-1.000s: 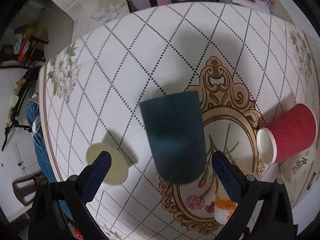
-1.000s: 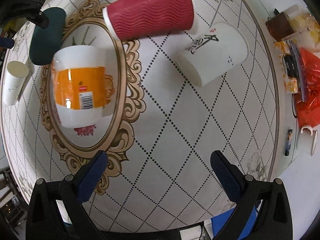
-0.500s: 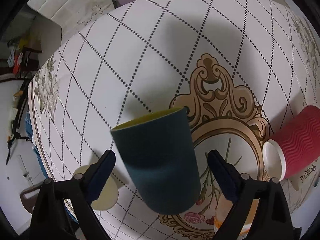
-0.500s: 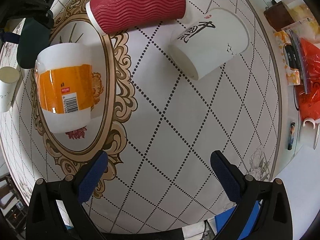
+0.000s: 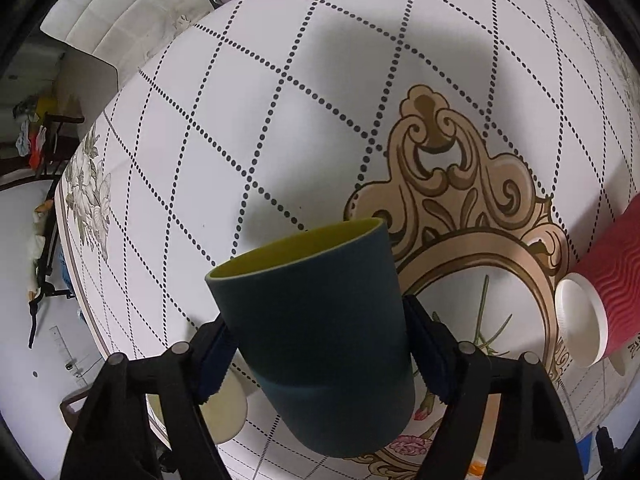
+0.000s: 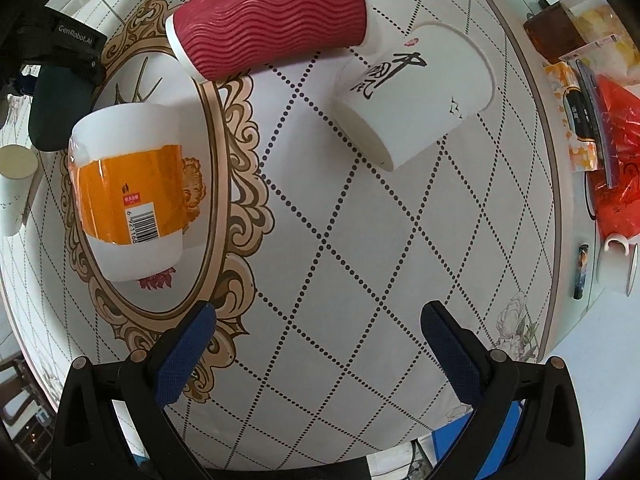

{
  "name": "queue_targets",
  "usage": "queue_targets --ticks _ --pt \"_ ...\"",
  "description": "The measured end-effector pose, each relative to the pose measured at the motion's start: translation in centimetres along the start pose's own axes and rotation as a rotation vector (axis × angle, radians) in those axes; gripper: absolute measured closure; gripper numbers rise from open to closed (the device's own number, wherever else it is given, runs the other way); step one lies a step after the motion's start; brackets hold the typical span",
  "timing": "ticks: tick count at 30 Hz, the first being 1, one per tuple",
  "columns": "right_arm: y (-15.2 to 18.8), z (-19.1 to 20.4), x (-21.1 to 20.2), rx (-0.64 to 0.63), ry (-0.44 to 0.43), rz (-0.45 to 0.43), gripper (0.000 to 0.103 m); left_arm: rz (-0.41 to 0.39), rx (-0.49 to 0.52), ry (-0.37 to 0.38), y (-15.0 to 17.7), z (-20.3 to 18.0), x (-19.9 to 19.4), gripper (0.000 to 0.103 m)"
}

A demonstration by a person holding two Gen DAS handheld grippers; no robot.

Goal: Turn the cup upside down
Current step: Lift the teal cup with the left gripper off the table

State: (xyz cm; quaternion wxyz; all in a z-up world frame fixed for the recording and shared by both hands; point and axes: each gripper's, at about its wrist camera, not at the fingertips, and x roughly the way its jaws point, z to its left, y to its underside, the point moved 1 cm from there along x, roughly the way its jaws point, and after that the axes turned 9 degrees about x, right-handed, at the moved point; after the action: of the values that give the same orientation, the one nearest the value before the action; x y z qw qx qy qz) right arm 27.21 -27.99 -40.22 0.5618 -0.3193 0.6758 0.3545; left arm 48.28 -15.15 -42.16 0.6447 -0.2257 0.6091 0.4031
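A dark teal cup with a yellow-green inside fills the lower middle of the left wrist view. My left gripper is shut on the teal cup, with blue pads pressed on both sides. The cup is tilted, its open rim pointing away toward the table. The teal cup also shows at the far left of the right wrist view. My right gripper is open and empty above the tablecloth.
A red ribbed paper cup lies on its side. A white cup with black calligraphy and a white cup with an orange label stand upside down. A small cream cup sits by the left edge. Clutter lines the right edge.
My left gripper moved in around the teal cup and closed on it. The cup tilted so its yellow-green inside shows. My right gripper drifted slightly and stayed open.
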Motion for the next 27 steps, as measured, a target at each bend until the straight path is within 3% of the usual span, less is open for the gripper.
queue_targets --ticks 12,27 --pt "-0.3 1.2 -0.5 0.007 0.004 -0.005 0.0 0.018 0.032 0.053 2.5 -0.6 0.6 0.027" --pt "0.0 1.6 -1.5 0.033 0.027 -0.02 0.0 -0.06 0.013 0.035 3.5 0.9 -0.6 0.029"
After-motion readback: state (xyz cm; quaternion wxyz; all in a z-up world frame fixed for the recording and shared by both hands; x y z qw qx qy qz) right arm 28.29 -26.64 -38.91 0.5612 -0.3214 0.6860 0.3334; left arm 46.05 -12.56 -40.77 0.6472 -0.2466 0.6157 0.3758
